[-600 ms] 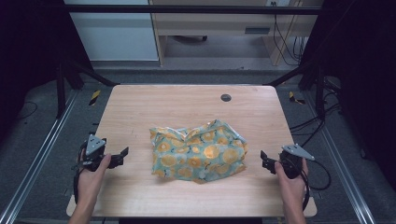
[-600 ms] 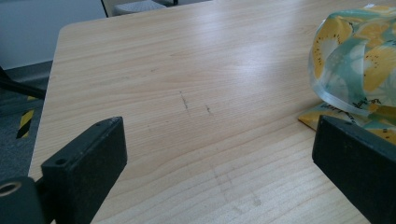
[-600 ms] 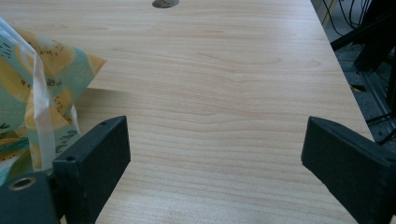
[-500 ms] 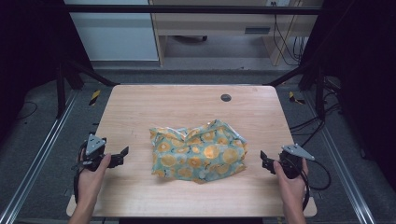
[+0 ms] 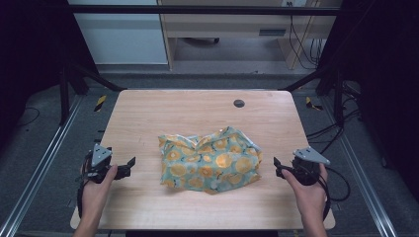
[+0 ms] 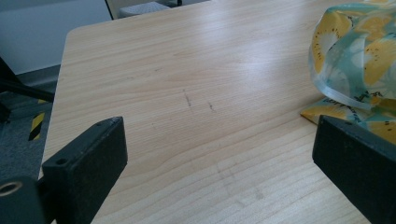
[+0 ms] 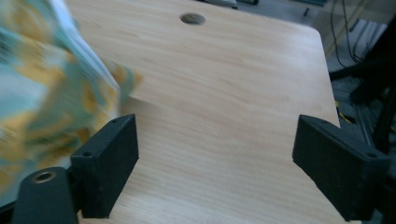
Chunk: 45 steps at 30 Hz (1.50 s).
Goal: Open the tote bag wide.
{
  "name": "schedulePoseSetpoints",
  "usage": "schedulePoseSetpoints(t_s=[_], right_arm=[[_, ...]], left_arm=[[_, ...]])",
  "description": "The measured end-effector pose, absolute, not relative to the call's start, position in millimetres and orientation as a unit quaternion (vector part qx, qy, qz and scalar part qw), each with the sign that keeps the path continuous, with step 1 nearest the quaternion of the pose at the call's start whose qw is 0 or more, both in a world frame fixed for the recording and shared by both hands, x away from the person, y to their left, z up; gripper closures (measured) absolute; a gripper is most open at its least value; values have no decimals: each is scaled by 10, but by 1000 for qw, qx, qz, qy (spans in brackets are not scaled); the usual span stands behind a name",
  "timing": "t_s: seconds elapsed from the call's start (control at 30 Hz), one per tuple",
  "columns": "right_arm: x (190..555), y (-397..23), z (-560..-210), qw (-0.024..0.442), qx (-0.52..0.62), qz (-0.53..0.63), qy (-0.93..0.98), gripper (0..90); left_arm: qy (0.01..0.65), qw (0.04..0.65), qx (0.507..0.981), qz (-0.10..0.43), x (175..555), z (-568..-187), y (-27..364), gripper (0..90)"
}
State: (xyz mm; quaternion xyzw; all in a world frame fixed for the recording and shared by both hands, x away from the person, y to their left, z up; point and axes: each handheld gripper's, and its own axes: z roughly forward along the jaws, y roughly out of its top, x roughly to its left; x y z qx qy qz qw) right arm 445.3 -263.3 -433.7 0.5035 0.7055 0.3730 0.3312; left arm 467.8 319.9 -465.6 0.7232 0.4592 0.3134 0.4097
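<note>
Step in hand: approach, nothing grasped yet. The crumpled cloth (image 5: 210,160) lies mid-tabletop (image 5: 148,113). The left tool (image 5: 129,163) and right tool (image 5: 277,166) flank the cloth, near its side edges, both released and empty. Next move: bring each tool onto a cloth edge and clench.

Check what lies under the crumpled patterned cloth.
The cloth rests directly on the wooden table. Its folds cover whatever might sit beneath its middle, so nothing more can be told.
</note>
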Motion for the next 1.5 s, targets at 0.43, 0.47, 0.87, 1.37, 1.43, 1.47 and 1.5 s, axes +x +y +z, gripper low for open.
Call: schedulePoseSetpoints(t_s=[0.43,0.47,0.87,1.37,1.43,1.47,1.5], right_arm=[[4708,-2147,-3532,274,402,410,771,221],[4743,-2110,-3514,271,396,406,777,231],[5266,-1698,-3592,223,357,393,817,271],[5665,-1324,-3900,160,341,359,854,355],[5672,-1320,-3912,158,346,351,855,433],[5675,-1325,-3918,158,345,349,857,482],[5679,-1330,-3925,154,344,347,858,530]], left_arm=[[454,399,735,307,4672,-4676,3148,29],[454,396,737,306,4673,-4678,3145,29],[453,395,743,296,4667,-4699,3105,29],[447,399,748,286,4674,-4706,3069,29],[444,397,751,285,4671,-4704,3067,29],[445,398,750,285,4670,-4704,3065,29],[445,398,750,285,4668,-4703,3065,29]])
